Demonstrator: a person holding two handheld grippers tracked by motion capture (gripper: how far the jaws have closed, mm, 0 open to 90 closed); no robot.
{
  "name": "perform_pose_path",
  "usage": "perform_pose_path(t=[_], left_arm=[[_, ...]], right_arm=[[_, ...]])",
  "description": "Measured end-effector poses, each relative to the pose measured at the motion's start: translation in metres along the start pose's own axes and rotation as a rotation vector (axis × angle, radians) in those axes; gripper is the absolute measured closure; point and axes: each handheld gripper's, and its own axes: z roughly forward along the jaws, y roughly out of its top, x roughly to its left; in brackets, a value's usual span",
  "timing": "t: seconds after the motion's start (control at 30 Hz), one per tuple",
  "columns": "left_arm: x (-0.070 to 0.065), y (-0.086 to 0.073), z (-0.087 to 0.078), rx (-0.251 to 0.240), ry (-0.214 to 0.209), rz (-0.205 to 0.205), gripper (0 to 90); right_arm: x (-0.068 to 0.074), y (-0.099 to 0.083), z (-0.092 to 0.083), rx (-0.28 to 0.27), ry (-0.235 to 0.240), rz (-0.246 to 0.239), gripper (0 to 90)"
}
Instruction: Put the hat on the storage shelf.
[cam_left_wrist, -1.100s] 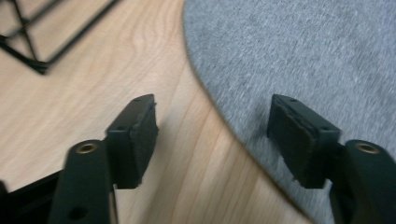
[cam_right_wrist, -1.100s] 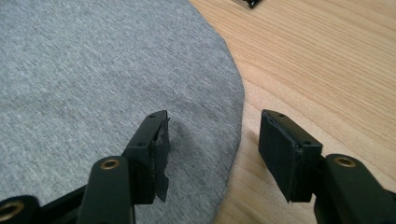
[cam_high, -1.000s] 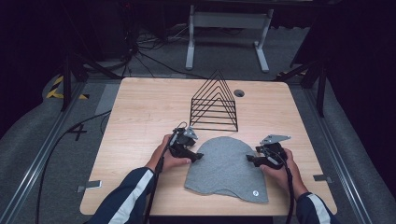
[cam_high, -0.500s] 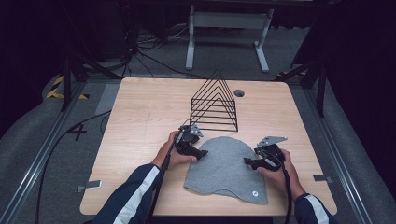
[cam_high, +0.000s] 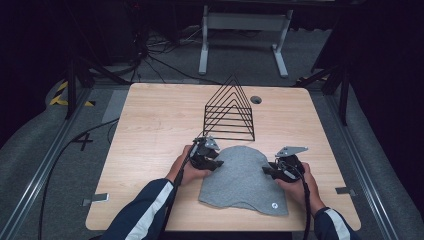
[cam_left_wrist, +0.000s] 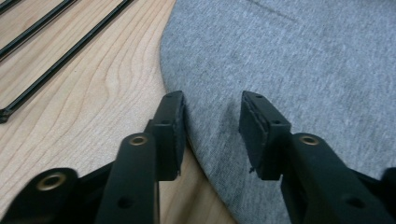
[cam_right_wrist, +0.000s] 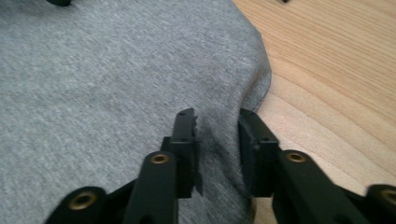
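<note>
A grey knitted cloth (cam_high: 242, 180) shaped like a hat lies flat at the near middle of the wooden table (cam_high: 150, 125). My left gripper (cam_high: 218, 164) rests at the cloth's upper left edge. In the left gripper view it (cam_left_wrist: 211, 109) is open, with the cloth's (cam_left_wrist: 303, 56) rim lying between the jaws. My right gripper (cam_high: 266, 171) sits at the cloth's right edge. In the right gripper view it (cam_right_wrist: 217, 119) is open, its jaws set on either side of a slightly raised bit of the cloth (cam_right_wrist: 93, 70) near the rim.
A black wire rack (cam_high: 230, 112) of triangular dividers stands just behind the cloth, close to the left gripper; its base wires (cam_left_wrist: 46, 32) cross the left gripper view. A round hole (cam_high: 256, 99) lies behind the rack. The cloth carries a small round tag (cam_high: 274, 205) near its front right corner.
The left gripper has moved right onto the cloth's left edge. The right gripper has edged slightly left onto the right edge. The cloth lies where it was.
</note>
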Motion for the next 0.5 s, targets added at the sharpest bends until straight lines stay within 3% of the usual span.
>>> perform_pose_path(t=[0.13,0.2,0.33,0.5], left_arm=[[0.000,-0.001,0.001,-0.015,-0.026,-0.026,77.0],[-0.001,0.000,0.001,-0.007,-0.027,-0.008,81.8],[-0.003,0.003,0.000,0.003,-0.023,0.015,83.8],[-0.006,0.006,-0.006,-0.016,-0.027,0.034,84.2]], right_arm=[[0.000,-0.001,0.000,-0.006,0.028,0.007,79.9],[-0.001,-0.001,-0.001,-0.007,0.036,0.005,82.5],[-0.002,-0.002,-0.002,-0.010,0.035,-0.006,83.5],[-0.003,0.001,-0.011,-0.052,0.034,-0.010,84.6]])
